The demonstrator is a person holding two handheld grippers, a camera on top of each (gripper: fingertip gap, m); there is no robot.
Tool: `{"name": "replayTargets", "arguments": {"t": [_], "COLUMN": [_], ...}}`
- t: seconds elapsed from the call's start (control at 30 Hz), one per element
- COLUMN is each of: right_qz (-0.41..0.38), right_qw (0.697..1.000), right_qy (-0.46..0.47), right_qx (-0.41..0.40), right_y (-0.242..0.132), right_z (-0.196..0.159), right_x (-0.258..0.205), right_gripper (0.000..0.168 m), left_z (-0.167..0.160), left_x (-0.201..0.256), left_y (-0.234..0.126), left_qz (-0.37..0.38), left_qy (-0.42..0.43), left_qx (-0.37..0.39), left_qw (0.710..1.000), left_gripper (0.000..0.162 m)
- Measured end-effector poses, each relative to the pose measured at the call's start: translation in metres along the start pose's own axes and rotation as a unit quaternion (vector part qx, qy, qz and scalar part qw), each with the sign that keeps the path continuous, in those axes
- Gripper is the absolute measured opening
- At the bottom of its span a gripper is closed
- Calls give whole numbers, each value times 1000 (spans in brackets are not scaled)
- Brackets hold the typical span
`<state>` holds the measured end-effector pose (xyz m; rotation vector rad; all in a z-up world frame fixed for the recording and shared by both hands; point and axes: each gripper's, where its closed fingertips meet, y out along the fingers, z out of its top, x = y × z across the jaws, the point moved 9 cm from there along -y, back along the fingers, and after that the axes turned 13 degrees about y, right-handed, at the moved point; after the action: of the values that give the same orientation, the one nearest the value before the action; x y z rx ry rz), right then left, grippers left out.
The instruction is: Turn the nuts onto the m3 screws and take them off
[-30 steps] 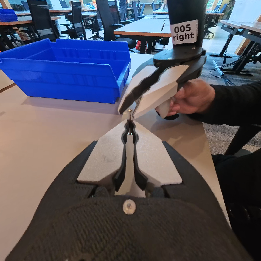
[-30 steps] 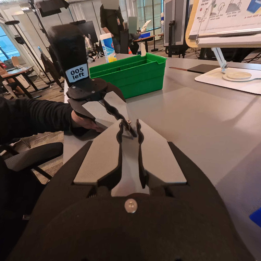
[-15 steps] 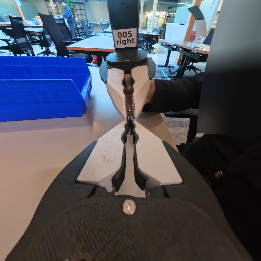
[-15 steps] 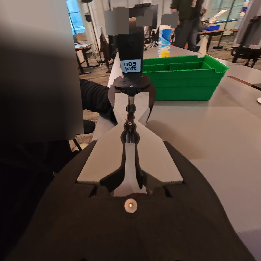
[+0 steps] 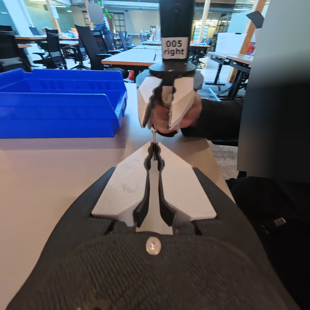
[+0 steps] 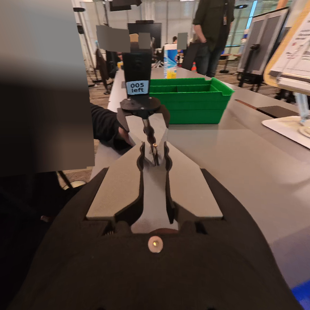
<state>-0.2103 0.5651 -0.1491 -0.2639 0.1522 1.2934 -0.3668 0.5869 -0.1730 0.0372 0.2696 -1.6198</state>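
Note:
My left gripper [image 5: 154, 144] is shut on a thin metal m3 screw [image 5: 154, 137]. The screw sticks up out of its tips and has a small wider piece at the top; I cannot tell whether that is the head or a nut. My right gripper [image 6: 154, 147] is open, with its fingers on either side of the screw [image 6: 155, 146] and not touching it. In the left wrist view the right gripper [image 5: 159, 125] hangs open just above the screw's top. The left gripper [image 6: 156, 161] faces me in the right wrist view.
A blue bin [image 5: 58, 104] stands on the table to the left. A green divided bin [image 6: 189, 102] stands behind the left gripper, with a wipes canister [image 6: 170, 63] beyond it. A white stand base [image 6: 285, 130] lies at the right. A person [image 6: 211, 33] stands farther back. My two grippers' fingertips are within a few centimetres of each other.
Half a second ago my right gripper was shut on the screw's top end. It has opened, let go and drawn back a little. The left gripper still holds the screw.

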Motion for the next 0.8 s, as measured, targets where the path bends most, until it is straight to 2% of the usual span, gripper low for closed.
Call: {"name": "replayTargets", "arguments": {"t": [0.23, 0.4, 0.57, 0.8], "right_qz": [-109, -112, -150, -170], "right_qw": [993, 991, 983, 980], "right_qy": [24, 59, 76, 82], "right_qx": [22, 45, 68, 64], "right_y": [5, 10, 7, 16], "right_z": [-6, -10, -11, -15], "right_x": [0, -2, -1, -6], "right_gripper": [13, 15, 15, 13], "left_z": [-2, -3, -3, -3], "left_x": [-6, -7, -8, -9], "left_y": [0, 1, 0, 0], "left_qz": [52, 69, 76, 97], "left_qy": [-1, -2, -4, -5], "left_qx": [-24, -33, -40, -51], "left_qw": [998, 997, 996, 994], "left_gripper": [0, 0, 0, 0]}}
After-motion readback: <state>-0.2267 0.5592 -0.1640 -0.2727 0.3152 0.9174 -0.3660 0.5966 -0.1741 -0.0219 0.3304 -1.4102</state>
